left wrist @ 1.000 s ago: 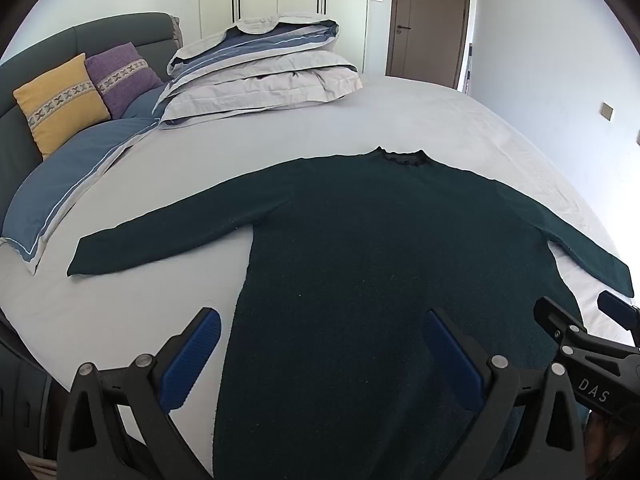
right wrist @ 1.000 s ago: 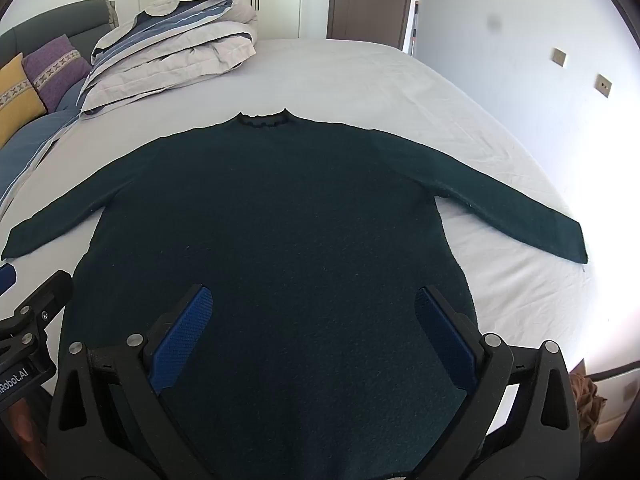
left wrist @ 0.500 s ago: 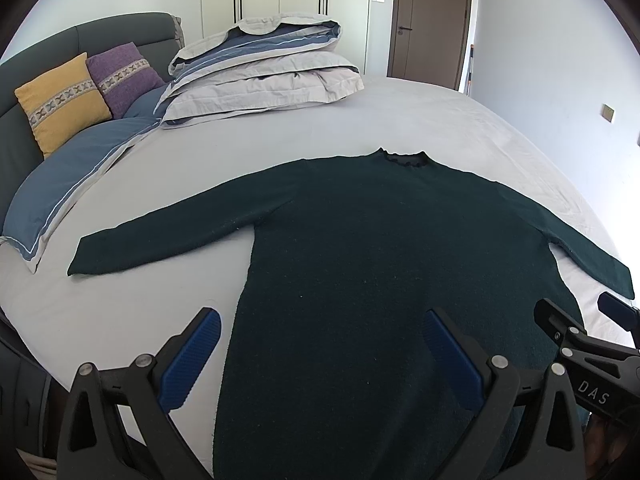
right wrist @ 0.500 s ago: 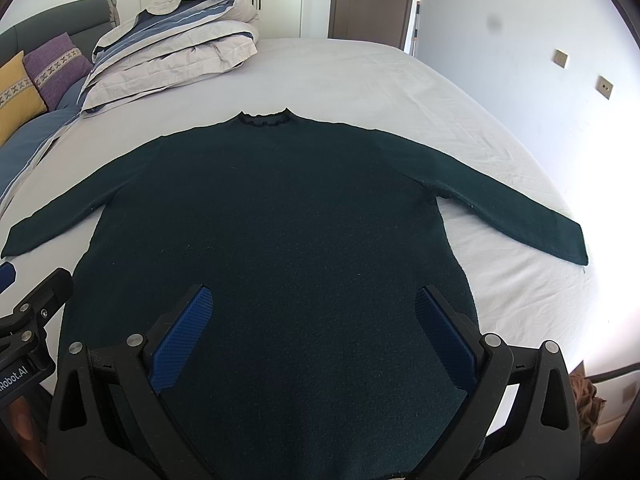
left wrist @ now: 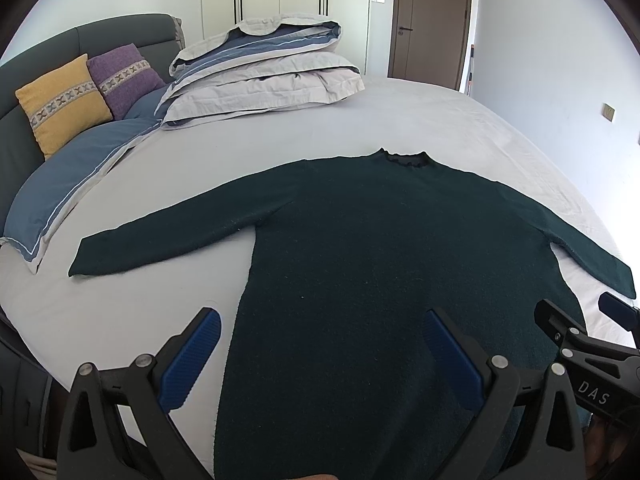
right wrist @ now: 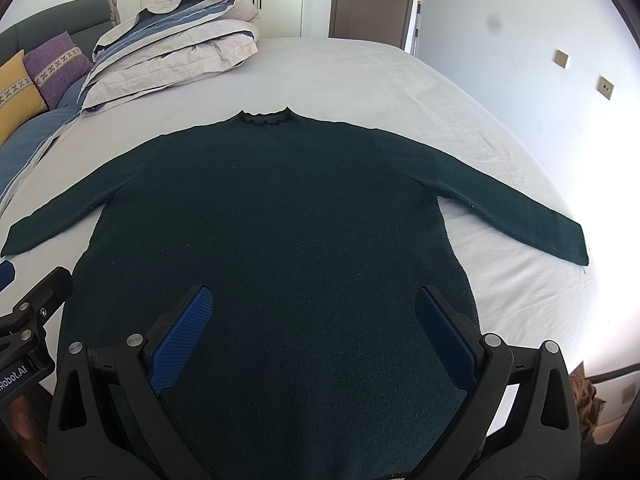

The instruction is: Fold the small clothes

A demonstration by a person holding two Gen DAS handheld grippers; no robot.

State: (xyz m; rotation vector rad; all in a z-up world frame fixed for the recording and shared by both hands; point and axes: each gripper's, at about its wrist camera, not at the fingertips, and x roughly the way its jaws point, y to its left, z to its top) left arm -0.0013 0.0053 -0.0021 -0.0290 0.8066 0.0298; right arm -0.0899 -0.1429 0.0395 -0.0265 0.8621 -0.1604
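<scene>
Barely any shift since a second ago: left view nudged a touch, sweater (left wrist: 400,248) unmoved. Lies flat on the bed (left wrist: 400,120), straight ahead of both grippers, dark green, fuzzy knit, frilled collar (right wrist: 264,118) at the far end, hem nearest. Sleeves spread wide and tapering, one (left wrist: 172,236) ahead-left of the left gripper (left wrist: 320,356), the other (right wrist: 516,208) ahead-right of the right gripper (right wrist: 314,328). Both grippers released, jaws spread wide, nothing between them, hovering over the hem end of the knit; contact with the cloth cannot be told. Blue ribbed pads (right wrist: 182,338) on black angular finger frames with silver bolts. Bed sheet pale, lightly creased. Far ahead-left, folded duvet (left wrist: 264,76), puffy, grey with blue stripes. Further left, square yellow cushion (left wrist: 64,104) and purple cushion (left wrist: 124,74), woven bands across each, leaning on a grey padded headboard (left wrist: 100,38). Blue pillow (left wrist: 76,176) with white piping below them. Brown door (left wrist: 430,24) beyond.
</scene>
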